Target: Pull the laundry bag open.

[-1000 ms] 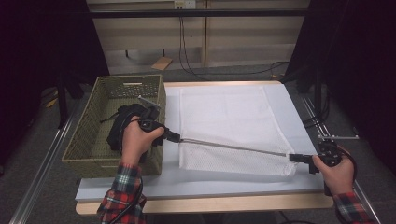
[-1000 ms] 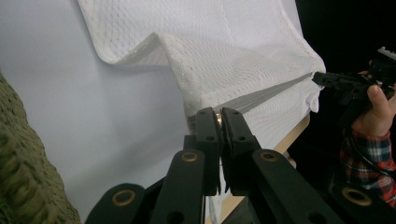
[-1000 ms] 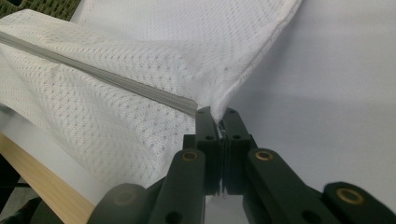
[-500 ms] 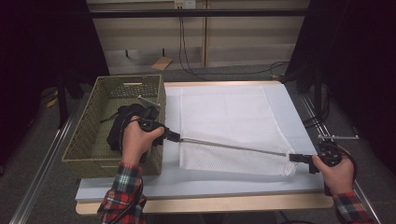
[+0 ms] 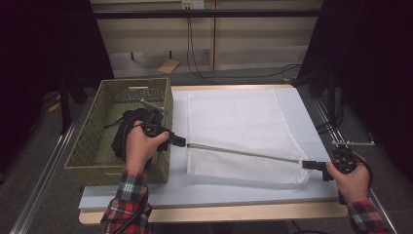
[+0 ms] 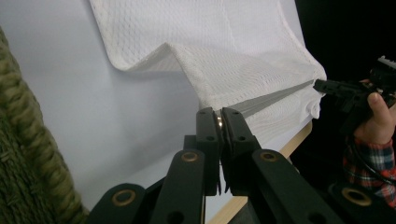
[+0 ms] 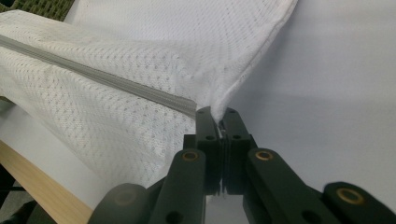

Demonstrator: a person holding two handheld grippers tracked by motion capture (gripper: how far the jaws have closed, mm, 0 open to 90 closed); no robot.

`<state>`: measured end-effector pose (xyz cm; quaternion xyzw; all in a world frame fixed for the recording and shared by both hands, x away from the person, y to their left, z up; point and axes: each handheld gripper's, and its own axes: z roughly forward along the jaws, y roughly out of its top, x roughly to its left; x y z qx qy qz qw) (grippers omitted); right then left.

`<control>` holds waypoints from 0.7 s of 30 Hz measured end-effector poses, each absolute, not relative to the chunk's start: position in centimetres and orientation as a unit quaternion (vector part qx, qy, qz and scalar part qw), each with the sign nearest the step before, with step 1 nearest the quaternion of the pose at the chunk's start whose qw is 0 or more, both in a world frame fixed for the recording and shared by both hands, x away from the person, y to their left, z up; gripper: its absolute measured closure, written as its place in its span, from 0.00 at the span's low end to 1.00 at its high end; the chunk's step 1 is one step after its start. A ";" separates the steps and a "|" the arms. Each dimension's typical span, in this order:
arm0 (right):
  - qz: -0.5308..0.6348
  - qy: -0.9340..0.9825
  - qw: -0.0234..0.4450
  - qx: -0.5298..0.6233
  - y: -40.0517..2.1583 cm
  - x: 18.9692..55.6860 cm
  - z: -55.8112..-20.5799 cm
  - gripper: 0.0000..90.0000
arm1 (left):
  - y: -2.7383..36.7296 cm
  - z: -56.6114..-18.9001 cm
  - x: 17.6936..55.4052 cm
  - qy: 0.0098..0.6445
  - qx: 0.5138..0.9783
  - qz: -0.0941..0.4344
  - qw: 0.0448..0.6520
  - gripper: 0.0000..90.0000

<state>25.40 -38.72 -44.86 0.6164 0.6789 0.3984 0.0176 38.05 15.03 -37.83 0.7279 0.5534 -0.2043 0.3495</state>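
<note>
A white mesh bag (image 5: 238, 117) lies flat on the white table, its near edge lifted. Along that edge a grey zipper (image 5: 243, 152) runs taut between my two grippers. My left gripper (image 5: 184, 143) is shut on the zipper's left end, just right of the basket; in the left gripper view a bit of metal glints between the closed jaws of the left gripper (image 6: 220, 117). My right gripper (image 5: 306, 164) is shut on the bag's near right corner, and in the right gripper view the cloth (image 7: 116, 70) rises out of the right gripper (image 7: 219, 116).
An olive woven basket (image 5: 92, 151) stands at the table's left with dark clothing (image 5: 127, 127) inside. The table's wooden front edge (image 5: 243, 212) runs just below the bag. Cables trail on the floor beyond the table.
</note>
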 end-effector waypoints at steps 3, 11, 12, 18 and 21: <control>0.399 0.677 0.017 0.618 -38.6 25.4 -44.8 0.99 | 15.1 -37.9 38.1 0.556 0.728 -0.202 0.346 0.96; 0.403 0.679 0.011 0.613 -38.9 25.4 -44.8 0.98 | 14.6 -37.8 37.9 0.550 0.741 -0.199 0.329 0.96; 0.404 0.679 0.012 0.613 -38.9 25.3 -44.8 0.98 | 14.6 -37.7 37.9 0.550 0.742 -0.196 0.328 0.96; 0.397 0.684 0.009 0.612 -38.7 25.4 -44.8 0.98 | 14.2 -37.7 37.7 0.551 0.746 -0.193 0.318 0.96; 0.397 0.683 0.012 0.613 -38.6 25.4 -44.7 0.98 | 13.9 -37.8 37.6 0.556 0.746 -0.190 0.315 0.96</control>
